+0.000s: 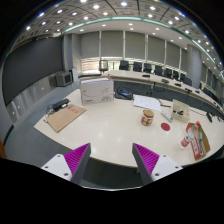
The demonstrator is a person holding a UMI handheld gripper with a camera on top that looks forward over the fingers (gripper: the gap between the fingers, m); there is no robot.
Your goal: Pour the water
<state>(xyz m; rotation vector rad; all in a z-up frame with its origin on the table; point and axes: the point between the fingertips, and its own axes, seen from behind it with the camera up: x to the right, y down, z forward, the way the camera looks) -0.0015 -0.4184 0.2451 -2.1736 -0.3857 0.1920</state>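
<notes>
My gripper (112,160) is open, its two magenta-padded fingers (77,157) spread wide with nothing between them, above the near edge of a large white table (105,125). Well beyond the fingers, on the right half of the table, stands a small brown cup (148,117). Further right sits a pale bottle-like container with a red part (178,111). Both are far from the fingers.
A white box (97,91) stands at the table's far side. A wooden board (66,117) lies on the left. A red packet (196,140) lies at the right edge. Papers (147,101) lie mid-table. Black chairs (150,69) line the far windows.
</notes>
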